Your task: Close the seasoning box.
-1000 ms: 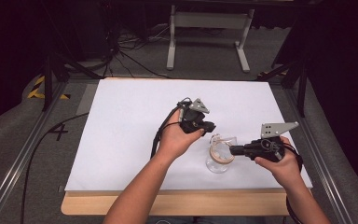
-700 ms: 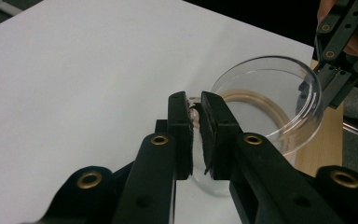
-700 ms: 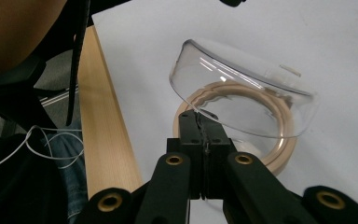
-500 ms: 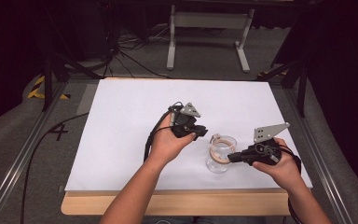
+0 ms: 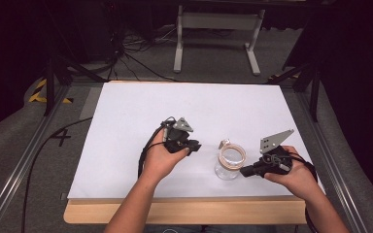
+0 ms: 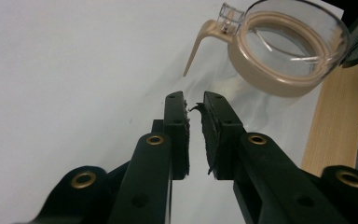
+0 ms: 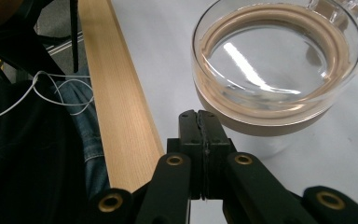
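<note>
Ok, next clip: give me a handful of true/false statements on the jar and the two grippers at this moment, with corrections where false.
1. The clear jar stands upright on the white table. True.
2. The left gripper is clamped on the jar's rim. False: its jaws stand slightly apart, holding nothing, short of the jar.
3. The right gripper has its jaws pressed together. True: no gap shows between them.
4. The jar sits between the two grippers in the high view. True.
5. The jar's lid is shut over its mouth. False: the lid looks swung open, the mouth with its tan ring uncovered.
6. The right gripper holds the jar off the table. False: it sits beside the jar, gripping nothing.
</note>
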`<action>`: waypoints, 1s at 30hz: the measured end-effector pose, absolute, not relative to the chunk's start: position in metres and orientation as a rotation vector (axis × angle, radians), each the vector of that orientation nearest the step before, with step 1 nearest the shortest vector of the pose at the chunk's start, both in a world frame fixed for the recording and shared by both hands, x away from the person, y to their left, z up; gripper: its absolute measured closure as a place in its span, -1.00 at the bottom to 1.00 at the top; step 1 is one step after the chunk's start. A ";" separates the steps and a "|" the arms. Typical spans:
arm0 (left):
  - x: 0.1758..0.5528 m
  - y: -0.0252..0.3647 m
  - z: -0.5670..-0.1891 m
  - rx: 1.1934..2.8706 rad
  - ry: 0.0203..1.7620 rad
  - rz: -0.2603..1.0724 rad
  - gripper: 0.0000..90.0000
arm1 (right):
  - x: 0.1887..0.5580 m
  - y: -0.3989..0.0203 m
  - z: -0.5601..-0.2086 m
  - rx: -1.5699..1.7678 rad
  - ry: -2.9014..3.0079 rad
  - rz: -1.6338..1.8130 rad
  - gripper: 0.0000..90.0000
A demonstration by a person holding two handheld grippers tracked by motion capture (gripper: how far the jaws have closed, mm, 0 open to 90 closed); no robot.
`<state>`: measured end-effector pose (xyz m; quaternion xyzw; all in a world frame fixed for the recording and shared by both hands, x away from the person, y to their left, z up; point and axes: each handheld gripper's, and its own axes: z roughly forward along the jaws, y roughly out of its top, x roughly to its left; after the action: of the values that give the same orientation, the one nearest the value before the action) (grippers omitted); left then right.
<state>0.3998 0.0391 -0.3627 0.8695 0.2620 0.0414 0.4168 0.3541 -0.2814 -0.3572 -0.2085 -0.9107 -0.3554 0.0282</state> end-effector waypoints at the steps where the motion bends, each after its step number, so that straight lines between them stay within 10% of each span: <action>1: 0.399 0.041 -0.363 2.184 0.662 0.110 0.76 | 0.354 -0.281 -0.357 -0.644 -2.813 -1.099 1.00; 15: 0.384 0.085 -0.373 2.160 0.810 0.190 0.67 | 0.363 -0.300 -0.325 -0.645 -2.798 -1.314 0.98; 30: 0.376 0.126 -0.379 2.101 0.952 0.245 0.59 | 0.401 -0.335 -0.325 -0.967 -2.840 -1.473 0.51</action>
<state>0.3755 0.1256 -0.3787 0.8302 0.3764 0.0968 0.3996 0.4013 -0.3351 -0.3253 -0.2880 -0.8454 -0.4385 -0.1002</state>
